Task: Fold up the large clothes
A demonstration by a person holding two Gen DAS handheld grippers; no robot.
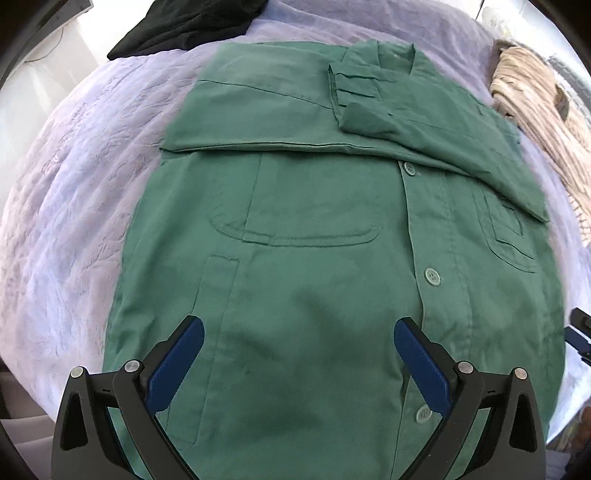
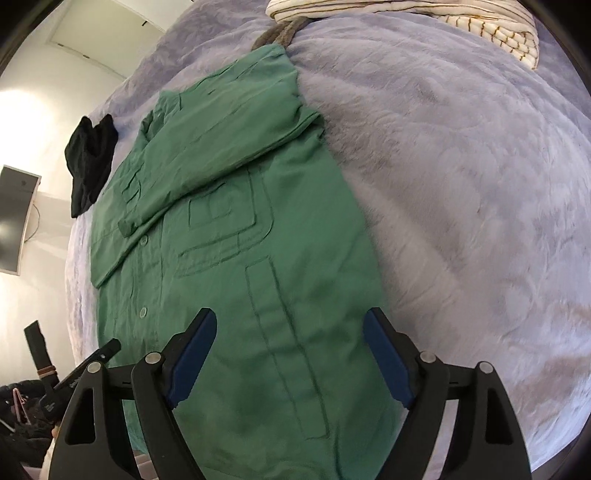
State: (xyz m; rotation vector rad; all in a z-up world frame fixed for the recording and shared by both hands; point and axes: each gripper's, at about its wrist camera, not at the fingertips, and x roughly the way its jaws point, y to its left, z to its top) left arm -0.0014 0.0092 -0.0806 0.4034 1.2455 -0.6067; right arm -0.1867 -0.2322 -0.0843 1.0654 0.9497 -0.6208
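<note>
A green button-up shirt point(image 1: 317, 236) lies flat, front up, on a lavender bedspread point(image 1: 66, 206). Both sleeves are folded across its chest, the cuffs point(image 1: 354, 99) near the collar. My left gripper point(image 1: 299, 339) is open and empty, hovering over the shirt's lower part beside the button placket. Its tip also shows at the left edge of the right wrist view point(image 2: 107, 349). My right gripper point(image 2: 290, 332) is open and empty over the shirt point(image 2: 236, 229) near its lower right edge. Its tip shows at the right edge of the left wrist view point(image 1: 580, 332).
A black garment point(image 1: 184, 26) lies at the far left of the bed, also in the right wrist view point(image 2: 90, 162). A cream striped cloth point(image 1: 535, 122) lies at the far right, also in the right wrist view point(image 2: 424, 18). The bedspread point(image 2: 461, 184) spreads wide right of the shirt.
</note>
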